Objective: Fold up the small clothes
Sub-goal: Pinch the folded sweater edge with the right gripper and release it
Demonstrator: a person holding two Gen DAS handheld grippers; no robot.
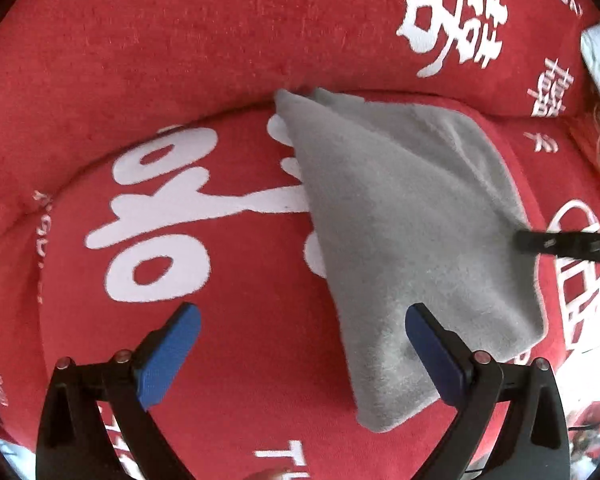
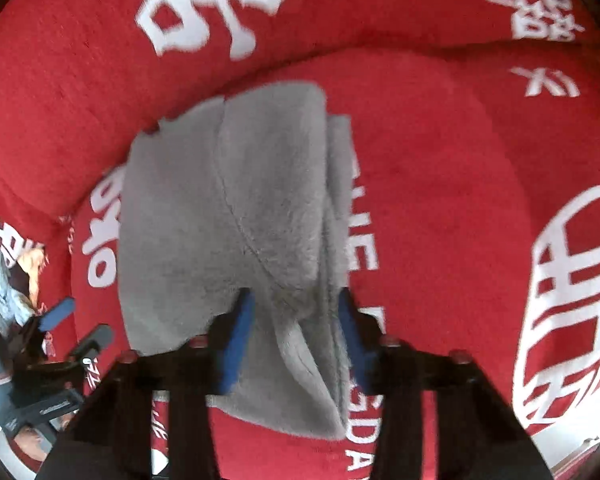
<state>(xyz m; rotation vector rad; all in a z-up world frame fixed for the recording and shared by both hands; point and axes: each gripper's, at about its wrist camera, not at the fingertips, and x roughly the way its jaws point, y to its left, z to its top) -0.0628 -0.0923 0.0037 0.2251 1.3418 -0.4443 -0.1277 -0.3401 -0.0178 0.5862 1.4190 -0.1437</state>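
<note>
On a red plush sofa cover printed with white lettering (image 1: 228, 40), the left gripper (image 1: 304, 356) hangs with its blue-padded fingers (image 1: 168, 360) spread wide, nothing between them, its right finger just beside the near edge of the soft grey fleece cloth (image 1: 400, 220); the cloth lies partly folded across the seat cushion, one corner reaching the backrest crease, while at its right side the right gripper (image 2: 296, 332) pinches a gathered fold of the same grey fleece between its blue pads (image 2: 236, 344)
</note>
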